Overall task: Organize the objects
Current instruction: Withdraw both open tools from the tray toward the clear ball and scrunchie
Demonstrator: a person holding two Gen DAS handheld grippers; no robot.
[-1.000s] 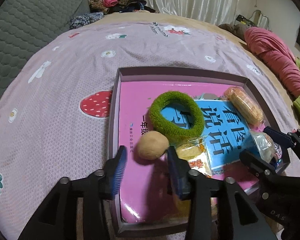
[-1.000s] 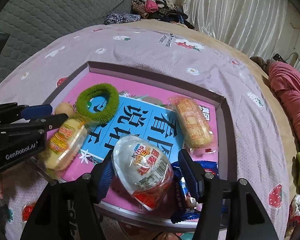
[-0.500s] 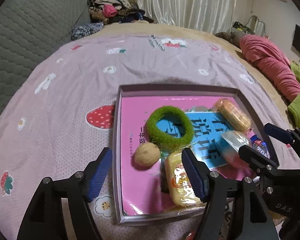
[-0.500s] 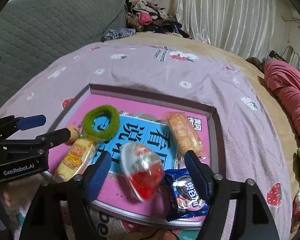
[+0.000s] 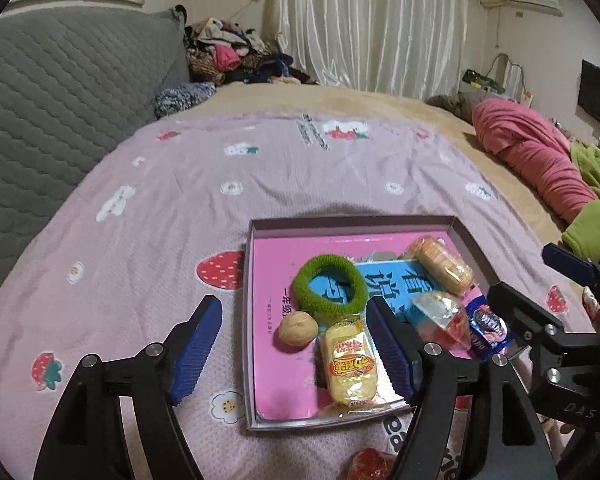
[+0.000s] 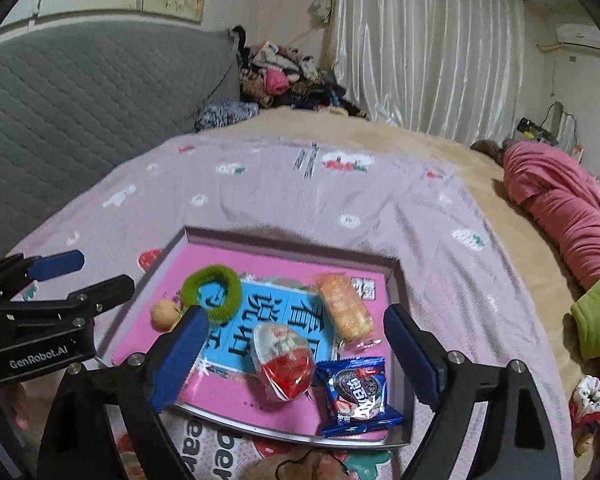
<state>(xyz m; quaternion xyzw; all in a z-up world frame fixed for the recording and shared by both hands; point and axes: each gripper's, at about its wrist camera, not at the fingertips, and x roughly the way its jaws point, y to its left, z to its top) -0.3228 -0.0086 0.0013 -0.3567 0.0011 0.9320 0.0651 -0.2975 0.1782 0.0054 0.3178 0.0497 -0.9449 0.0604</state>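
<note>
A shallow box [image 5: 352,222] on the bed holds a pink book [image 5: 272,280] under a blue book [image 6: 268,320]. On the books lie a green hair ring [image 5: 327,263], a walnut [image 5: 297,329], a yellow snack pack [image 5: 350,364], an egg-shaped toy [image 6: 284,356], an Oreo pack [image 6: 358,392] and an orange biscuit pack [image 6: 344,306]. My left gripper [image 5: 293,302] hangs above the box's near left part, its jaws opening and touching nothing. Over the near right part, my right gripper [image 6: 296,311] is likewise opening and empty.
The box rests on a lilac strawberry-print sheet [image 5: 160,220]. A grey quilted headboard [image 5: 60,92] rises at the left, with piled clothes [image 5: 228,56] behind. A pink garment [image 5: 532,156] lies at the right. A patterned scrunchie [image 6: 588,400] sits near the right edge.
The left jaws stood around the walnut and the right jaws around the egg toy. Both have widened, risen and drawn back, and both things now lie in the box.
</note>
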